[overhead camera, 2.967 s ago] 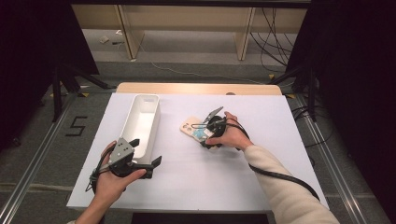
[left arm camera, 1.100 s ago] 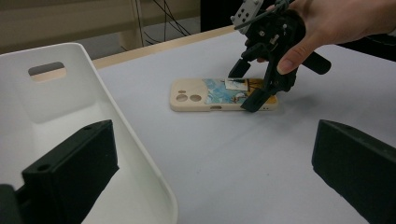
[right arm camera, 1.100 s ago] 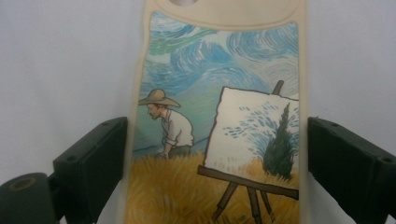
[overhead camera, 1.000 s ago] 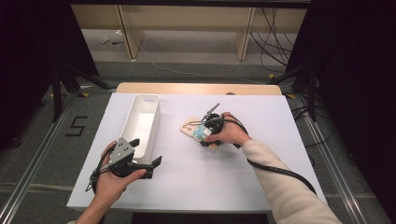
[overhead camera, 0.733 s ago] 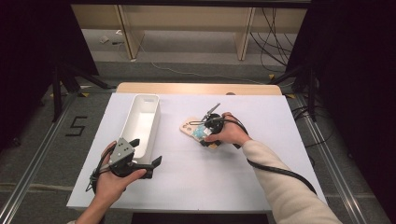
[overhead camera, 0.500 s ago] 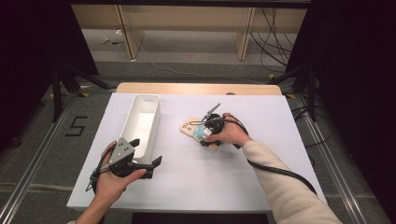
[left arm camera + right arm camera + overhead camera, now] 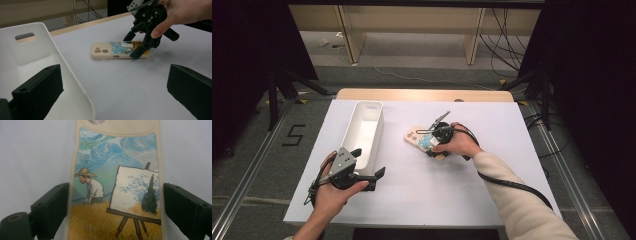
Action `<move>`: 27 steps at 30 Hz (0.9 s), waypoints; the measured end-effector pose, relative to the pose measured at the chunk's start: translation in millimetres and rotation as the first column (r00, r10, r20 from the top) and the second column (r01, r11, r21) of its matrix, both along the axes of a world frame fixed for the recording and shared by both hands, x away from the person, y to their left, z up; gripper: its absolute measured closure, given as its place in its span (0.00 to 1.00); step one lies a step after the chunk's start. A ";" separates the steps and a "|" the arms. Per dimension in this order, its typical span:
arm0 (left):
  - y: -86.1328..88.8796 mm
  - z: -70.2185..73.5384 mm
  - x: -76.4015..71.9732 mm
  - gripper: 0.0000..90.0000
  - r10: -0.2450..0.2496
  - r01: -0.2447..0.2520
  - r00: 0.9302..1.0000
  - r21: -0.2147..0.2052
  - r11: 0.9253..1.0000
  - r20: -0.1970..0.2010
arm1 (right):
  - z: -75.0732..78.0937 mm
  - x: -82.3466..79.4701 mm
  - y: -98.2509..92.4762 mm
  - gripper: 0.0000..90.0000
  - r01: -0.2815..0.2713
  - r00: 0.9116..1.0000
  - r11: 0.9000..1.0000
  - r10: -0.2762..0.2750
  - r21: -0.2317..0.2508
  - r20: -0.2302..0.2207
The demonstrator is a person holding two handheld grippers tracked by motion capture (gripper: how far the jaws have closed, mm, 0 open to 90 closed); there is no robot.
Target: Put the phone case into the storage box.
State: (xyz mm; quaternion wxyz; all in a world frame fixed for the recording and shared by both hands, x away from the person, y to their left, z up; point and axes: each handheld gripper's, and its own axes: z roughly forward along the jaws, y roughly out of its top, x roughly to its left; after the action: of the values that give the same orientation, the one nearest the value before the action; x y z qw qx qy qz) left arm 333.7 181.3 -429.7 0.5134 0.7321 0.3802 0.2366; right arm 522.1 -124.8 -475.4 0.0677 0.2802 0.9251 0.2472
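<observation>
I see the right hand-held gripper point(image 7: 432, 144) lowered over one phone case point(image 7: 421, 140) near the middle of the counter point(image 7: 422, 190), its jaws straddling the case's two long edges. In the right gripper view the left jaw sits right against the case edge and the right jaw just beside the other edge, so it looks spread to about the case's width; I cannot tell if it has a firm grip yet. The case point(image 7: 115, 182) lies flat, painted side up, with its camera cutouts toward nine o'clock in the high view. My left hand-held gripper point(image 7: 362, 175) is down at seven o'clock on the counter, jaws wide apart and holding nothing, its left jaw over the near end of the white bin point(image 7: 362, 131). In the left gripper view the case point(image 7: 117, 50) lies just past the bin point(image 7: 50, 65) at one o'clock. Count: two hand-held grippers, one phone case, one bin.
</observation>
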 end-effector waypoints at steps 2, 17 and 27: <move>0.0 -0.2 0.2 0.00 0.001 -0.001 1.000 -0.001 1.000 -0.001 | 1.2 -1.0 -0.6 0.13 -0.001 1.000 1.000 0.001 0.012 -0.002; -0.9 -1.0 0.7 0.00 0.004 -0.004 1.000 0.003 1.000 -0.004 | 22.5 -15.4 -23.5 0.13 -0.010 0.994 0.988 -0.007 0.155 0.108; -1.6 -0.5 0.6 0.00 0.007 -0.007 1.000 0.005 1.000 -0.002 | 37.6 -34.7 -47.9 0.13 0.006 0.985 0.967 -0.050 0.254 0.164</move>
State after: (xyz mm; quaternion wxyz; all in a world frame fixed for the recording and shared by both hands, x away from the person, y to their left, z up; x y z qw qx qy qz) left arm 334.4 179.7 -430.2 0.5104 0.7323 0.3826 0.2385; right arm 487.4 -172.7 -437.8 0.1134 0.2777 0.8729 0.3848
